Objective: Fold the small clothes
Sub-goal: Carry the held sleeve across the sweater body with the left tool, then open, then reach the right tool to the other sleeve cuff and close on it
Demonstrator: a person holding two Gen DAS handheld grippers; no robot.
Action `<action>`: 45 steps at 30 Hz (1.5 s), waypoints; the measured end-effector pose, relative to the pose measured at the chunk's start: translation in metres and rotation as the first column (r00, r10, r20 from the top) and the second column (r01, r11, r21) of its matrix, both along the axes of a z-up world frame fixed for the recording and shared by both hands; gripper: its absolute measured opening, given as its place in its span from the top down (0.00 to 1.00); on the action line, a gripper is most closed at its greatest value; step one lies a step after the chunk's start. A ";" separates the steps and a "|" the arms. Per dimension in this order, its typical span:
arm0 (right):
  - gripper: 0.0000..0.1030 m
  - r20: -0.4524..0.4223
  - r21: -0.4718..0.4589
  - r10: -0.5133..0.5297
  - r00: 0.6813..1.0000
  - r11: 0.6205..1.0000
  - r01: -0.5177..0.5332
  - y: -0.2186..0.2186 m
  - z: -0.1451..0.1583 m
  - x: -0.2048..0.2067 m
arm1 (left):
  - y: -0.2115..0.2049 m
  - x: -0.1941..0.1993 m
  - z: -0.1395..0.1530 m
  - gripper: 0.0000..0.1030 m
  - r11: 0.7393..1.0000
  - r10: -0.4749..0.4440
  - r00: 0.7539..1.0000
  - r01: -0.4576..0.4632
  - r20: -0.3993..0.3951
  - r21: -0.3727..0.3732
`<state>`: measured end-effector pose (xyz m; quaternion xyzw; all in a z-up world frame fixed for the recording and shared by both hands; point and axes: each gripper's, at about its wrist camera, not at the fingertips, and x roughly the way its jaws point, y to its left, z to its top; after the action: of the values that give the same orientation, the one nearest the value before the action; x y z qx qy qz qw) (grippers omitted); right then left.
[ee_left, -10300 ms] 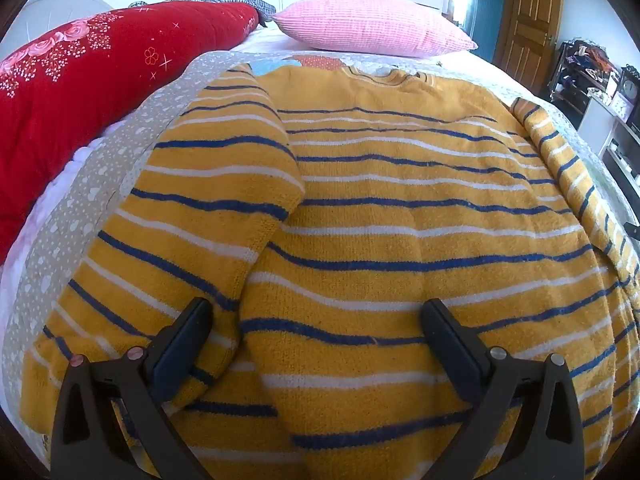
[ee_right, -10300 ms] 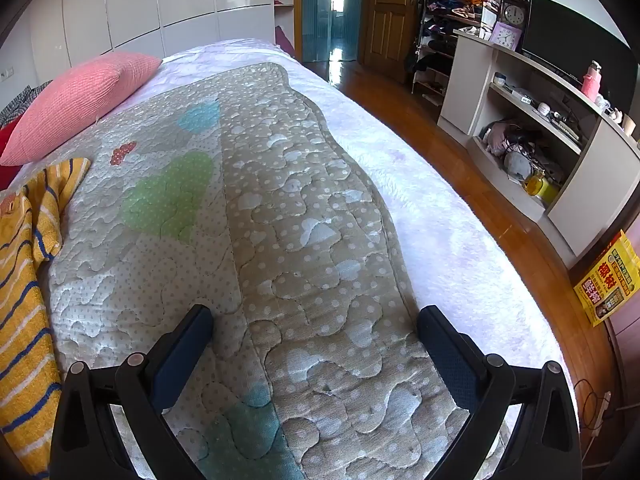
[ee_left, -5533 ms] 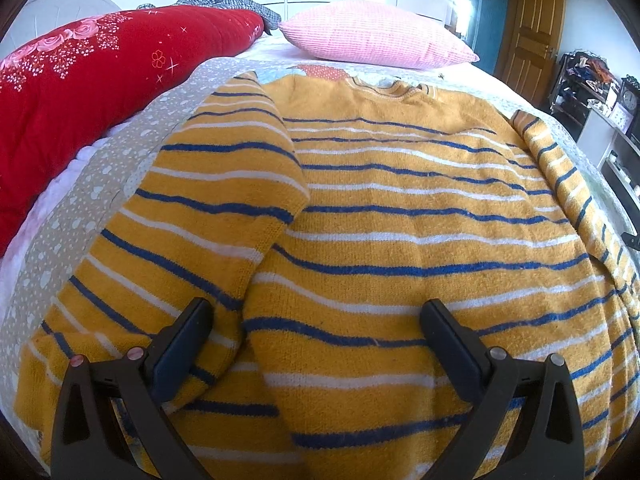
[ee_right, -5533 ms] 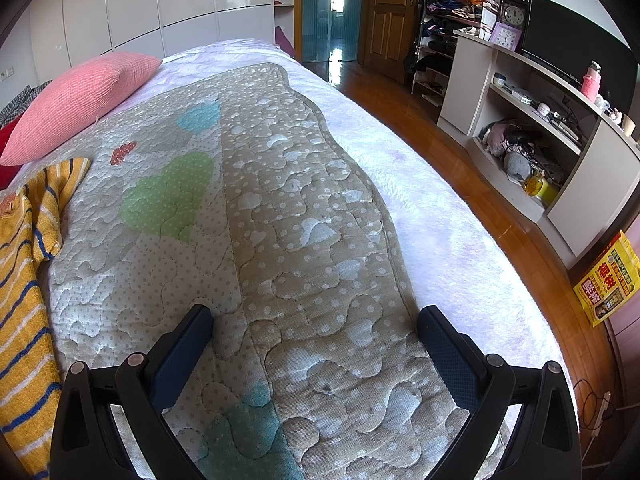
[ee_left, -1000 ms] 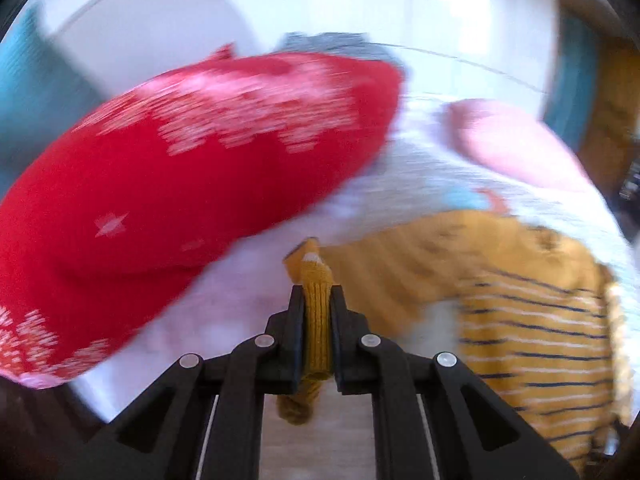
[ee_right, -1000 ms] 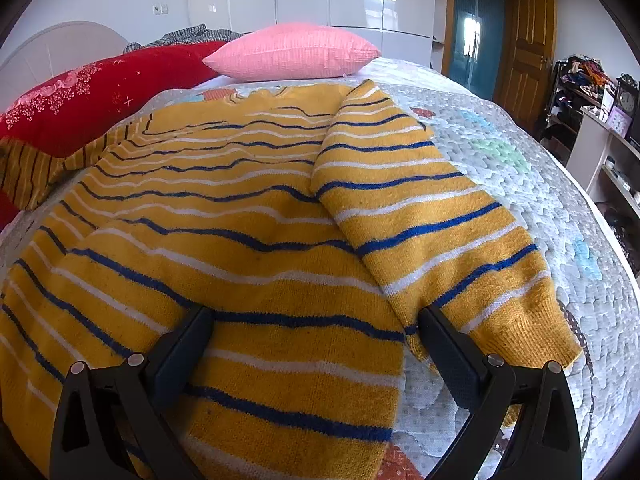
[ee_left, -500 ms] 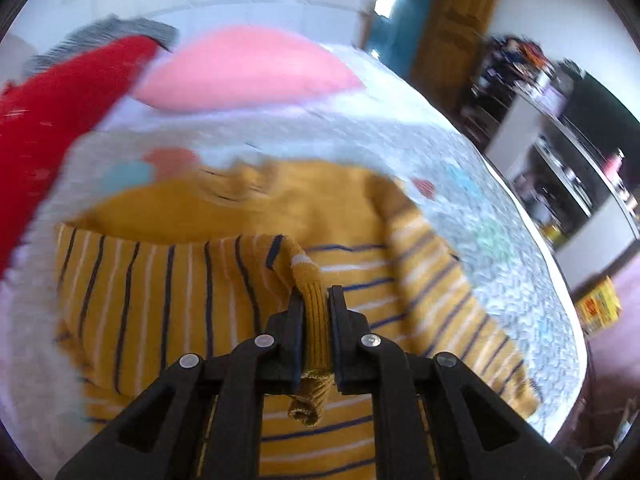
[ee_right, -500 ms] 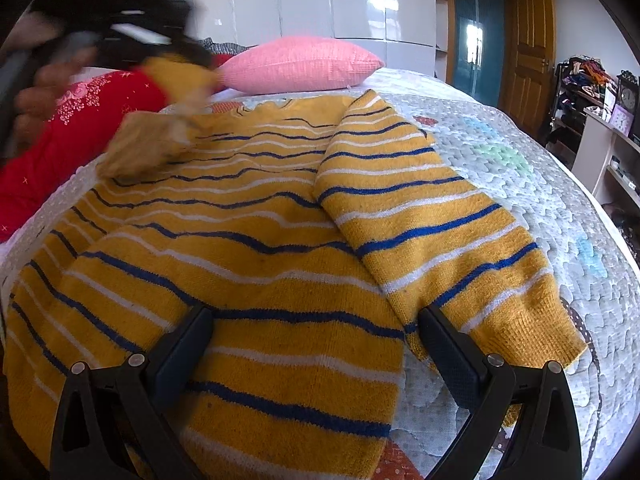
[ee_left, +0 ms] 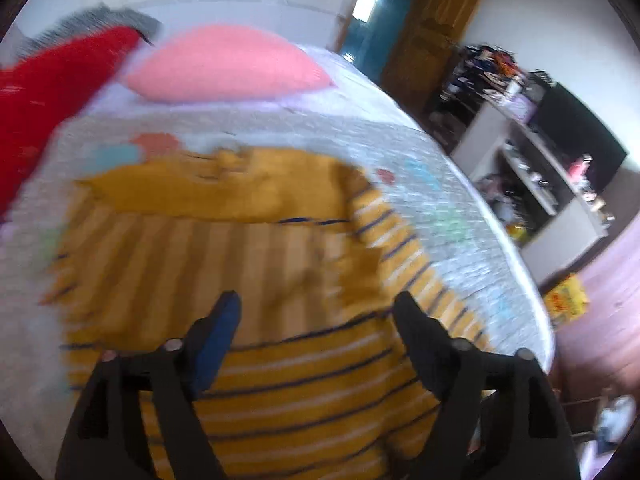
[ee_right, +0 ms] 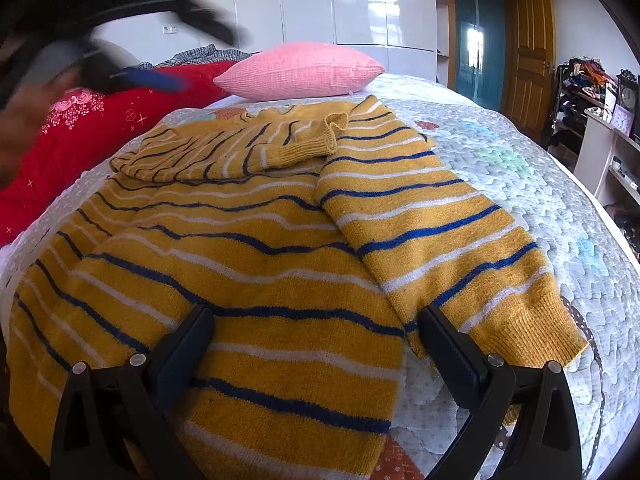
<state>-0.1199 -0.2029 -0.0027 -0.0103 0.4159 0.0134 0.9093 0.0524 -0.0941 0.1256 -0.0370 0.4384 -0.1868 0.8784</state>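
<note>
Right wrist view: the yellow striped sweater lies spread on the bed's quilt, one sleeve folded across its chest. Left tool has just been opening, jaws apart with nothing between them. Right tool is released above the hem.

Both wrist cams sit close over the bed, angled down, facing the far pink pillow. Left view is blurred and sees further right, to the shelves. Shared: striped sweater, pillow.
</note>
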 end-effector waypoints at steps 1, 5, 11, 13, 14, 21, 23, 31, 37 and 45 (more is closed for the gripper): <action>0.00 0.001 -0.001 0.000 1.000 1.000 0.000 0.000 0.000 -0.001 | 0.013 -0.011 0.000 0.21 0.999 0.030 0.999 -0.030 0.021 0.040; 0.00 0.003 -0.007 -0.001 1.000 1.000 0.001 0.000 0.000 -0.002 | 0.080 -0.055 -0.024 0.20 0.968 0.185 0.982 -0.187 0.027 0.169; 0.00 0.017 -0.028 -0.007 1.000 1.000 0.008 0.002 -0.001 -0.005 | 0.149 -0.096 -0.090 0.21 0.950 0.311 0.930 -0.310 -0.195 0.034; 0.00 0.022 -0.037 -0.010 1.000 0.999 0.011 0.004 -0.002 -0.006 | 0.151 -0.110 -0.099 0.24 0.949 0.309 0.933 -0.316 -0.184 -0.009; 0.00 0.024 -0.043 -0.011 1.000 0.999 0.012 0.005 -0.002 -0.006 | 0.147 -0.115 -0.098 0.30 0.951 0.307 0.939 -0.309 -0.155 0.010; 0.00 0.017 -0.075 -0.021 1.000 0.997 0.022 0.008 -0.003 -0.006 | 0.150 -0.129 -0.096 0.91 0.903 0.426 0.895 -0.430 -0.128 -0.003; 0.00 0.015 -0.087 -0.023 1.000 0.996 0.024 0.009 -0.003 -0.007 | 0.165 -0.145 -0.093 0.91 0.872 0.489 0.868 -0.490 -0.090 0.015; 0.01 -0.102 -0.081 -0.021 0.995 0.997 0.013 0.007 0.004 0.005 | 0.174 -0.215 -0.053 0.28 0.835 0.550 0.835 -0.550 0.027 -0.024; 0.13 -0.124 -0.014 -0.044 0.991 0.999 0.042 -0.018 0.058 -0.036 | 0.157 -0.236 -0.044 0.15 0.858 0.514 0.854 -0.511 0.077 -0.055; 0.13 -0.161 0.146 -0.288 0.944 0.939 0.312 -0.105 0.063 -0.081 | 0.110 -0.229 -0.071 0.15 0.931 0.344 0.936 -0.351 -0.075 -0.105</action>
<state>-0.2008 -0.3078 0.0598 0.1316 0.4714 -0.0897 0.8674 -0.1771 0.0154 0.0548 -0.1705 0.4374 -0.0528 0.8814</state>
